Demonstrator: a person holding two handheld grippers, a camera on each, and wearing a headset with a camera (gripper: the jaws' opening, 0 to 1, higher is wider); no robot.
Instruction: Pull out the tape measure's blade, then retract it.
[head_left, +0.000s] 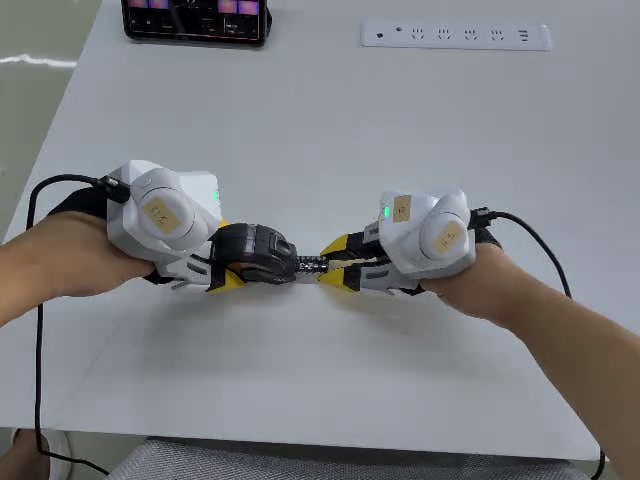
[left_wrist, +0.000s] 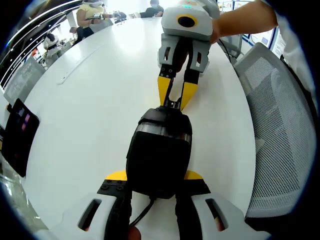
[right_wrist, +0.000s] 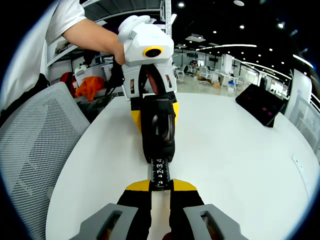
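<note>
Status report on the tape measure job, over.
Left tongs shut on tape measure. Right tongs shut on blade, short length out. Nothing in the way; power strip, tablet at far edge.

L claw (head_left: 235, 255) and R claw (head_left: 333, 263) point tip to tip, nearly in line, close together. L jaws clamped on the tape measure (head_left: 255, 252) body. R jaws pinched flat on the short bit of blade (head_left: 310, 266) that's out. L hand (head_left: 75, 255) and R hand (head_left: 480, 285) wrap the grips from behind. Forearms (head_left: 570, 350) come in from opposite sides.
</note>
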